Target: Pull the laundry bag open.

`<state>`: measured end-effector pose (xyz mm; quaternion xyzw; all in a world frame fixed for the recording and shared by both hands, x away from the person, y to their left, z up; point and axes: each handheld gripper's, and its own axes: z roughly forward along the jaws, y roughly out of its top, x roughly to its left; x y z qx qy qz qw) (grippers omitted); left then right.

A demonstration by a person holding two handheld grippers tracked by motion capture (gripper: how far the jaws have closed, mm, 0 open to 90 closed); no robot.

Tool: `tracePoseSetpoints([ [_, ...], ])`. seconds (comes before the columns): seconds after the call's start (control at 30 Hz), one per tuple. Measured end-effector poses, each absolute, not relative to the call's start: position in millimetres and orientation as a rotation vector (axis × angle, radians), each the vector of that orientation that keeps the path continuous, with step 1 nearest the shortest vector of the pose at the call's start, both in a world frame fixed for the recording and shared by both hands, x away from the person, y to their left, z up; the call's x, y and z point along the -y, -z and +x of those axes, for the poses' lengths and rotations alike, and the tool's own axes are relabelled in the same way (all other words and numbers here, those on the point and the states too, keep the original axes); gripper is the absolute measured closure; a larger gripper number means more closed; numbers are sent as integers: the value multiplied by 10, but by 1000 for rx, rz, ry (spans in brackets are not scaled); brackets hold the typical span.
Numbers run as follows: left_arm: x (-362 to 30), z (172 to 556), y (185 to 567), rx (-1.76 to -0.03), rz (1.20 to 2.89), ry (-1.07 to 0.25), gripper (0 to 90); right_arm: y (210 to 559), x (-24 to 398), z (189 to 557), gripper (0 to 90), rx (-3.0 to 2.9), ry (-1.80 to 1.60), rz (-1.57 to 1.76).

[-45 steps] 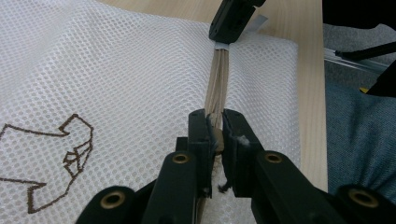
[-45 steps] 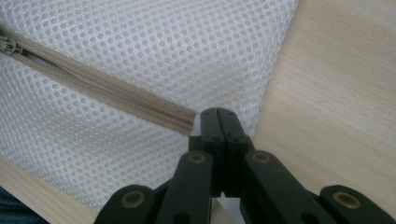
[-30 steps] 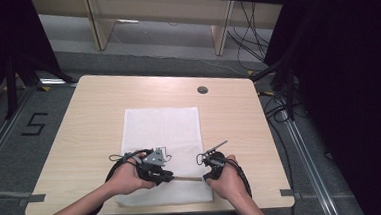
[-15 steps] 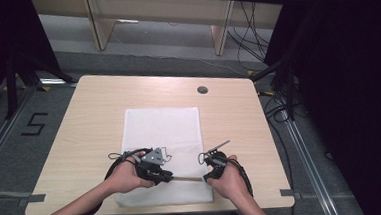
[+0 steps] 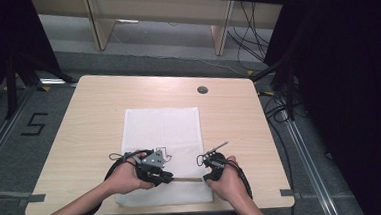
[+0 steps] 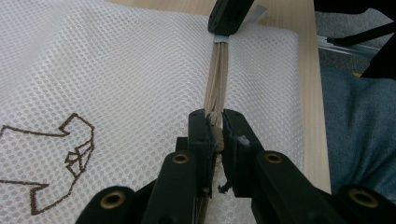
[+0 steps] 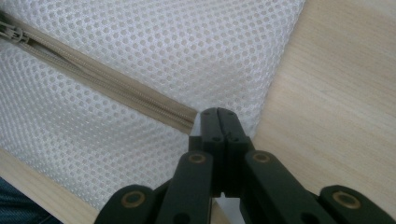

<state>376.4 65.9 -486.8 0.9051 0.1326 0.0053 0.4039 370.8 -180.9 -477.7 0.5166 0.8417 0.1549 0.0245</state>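
White mesh laundry bag (image 5: 163,139) lying flat in the middle of the light wood table (image 5: 94,118), with a little brown outline logo (image 6: 56,158) stitched on it. A beige zipper (image 6: 217,77) runs along the edge of the bag nearest the person, and that's where both tongs are parked. In the left gripper view the left tongs (image 6: 215,122) are closed down tight on the zipper's small pull tab (image 6: 215,140), which sits pinched between the two black jaws, with the zipper tape running straight away from the tips toward the other tongs farther off. In the right gripper view the right tongs (image 7: 218,115) are fully closed, jaws pressed together, with the tips right at the end of the zipper near the bag's corner, close to where the mesh meets bare wood; they look clamped on the fabric edge there, though I honestly can't see how much cloth is between them. From the high view the left hand (image 5: 127,174) and right hand (image 5: 228,178) sit at the near edge of the bag, the two sets of tongs facing each other along the zipper line, with a short stretch of zipper between them. The rest of the bag stretches away from the tongs toward the far side of the table, lying smooth.
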Motion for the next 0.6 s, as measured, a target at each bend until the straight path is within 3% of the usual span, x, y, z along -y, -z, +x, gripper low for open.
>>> tracePoseSetpoints([
  [0.6,-723,3759,4858,-309,2301,1,821,4781,1802,3703,900,-2605,-495,1596],
])
